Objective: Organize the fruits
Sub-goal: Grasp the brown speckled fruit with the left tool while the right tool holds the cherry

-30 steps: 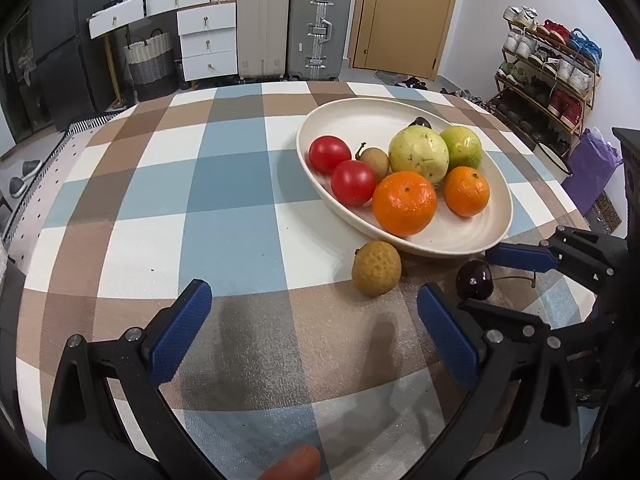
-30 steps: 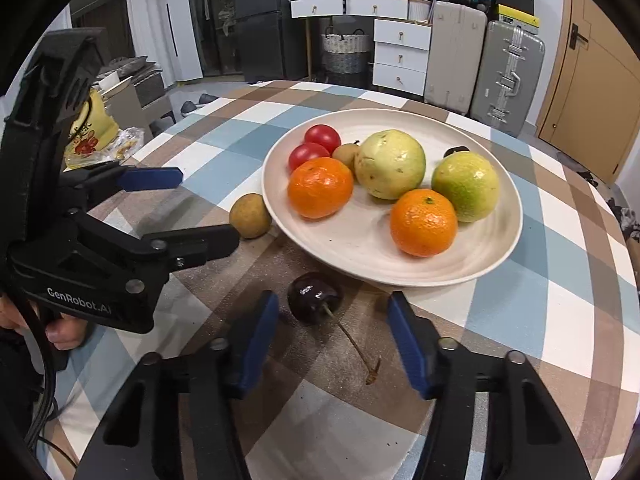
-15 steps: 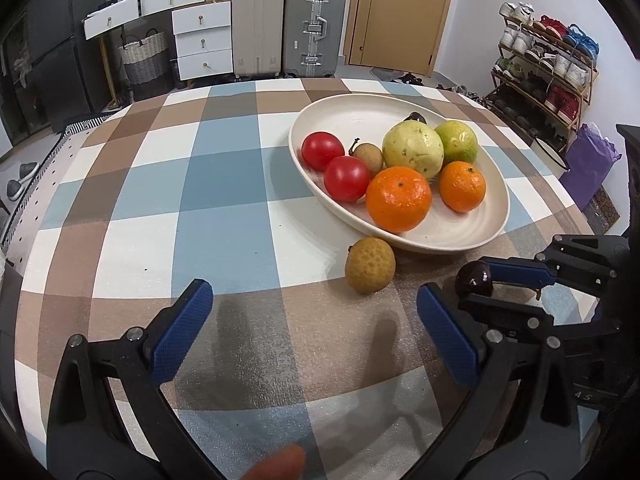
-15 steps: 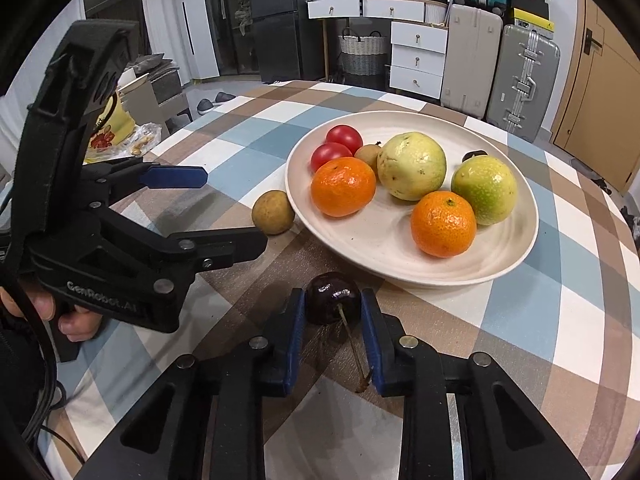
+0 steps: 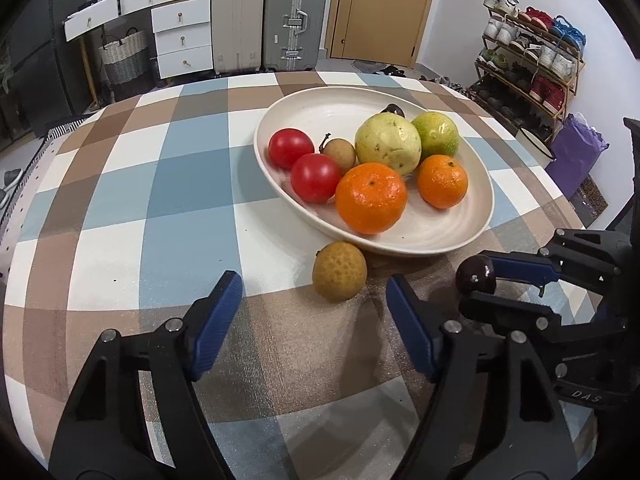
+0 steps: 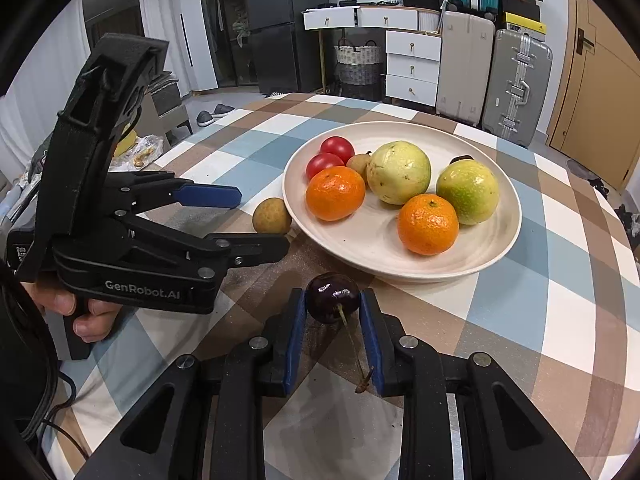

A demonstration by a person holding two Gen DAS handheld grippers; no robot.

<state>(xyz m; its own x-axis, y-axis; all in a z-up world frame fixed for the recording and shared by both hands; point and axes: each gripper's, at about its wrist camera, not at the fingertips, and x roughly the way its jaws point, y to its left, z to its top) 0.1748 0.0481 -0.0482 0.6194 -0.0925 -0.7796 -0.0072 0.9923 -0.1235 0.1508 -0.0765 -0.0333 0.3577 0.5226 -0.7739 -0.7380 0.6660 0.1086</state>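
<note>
Surface finishes, table (image 5: 120,184) and fruit

Checked cloth cover, matt, fine-grained; plate (image 6: 496,248) smooth, satin cream; cherry (image 6: 332,298) glossy dark skin; longan (image 5: 339,271) rough, dull; oranges (image 5: 371,197) pitted, slight sheen; gripper pads (image 6: 295,336) matt blue, black plastic frame

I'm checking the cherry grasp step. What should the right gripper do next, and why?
Probably lift the cherry and carry it over the plate. The right gripper is shut on it, it sits off the plate by the near rim, and the plate has bare space at the front.
</note>
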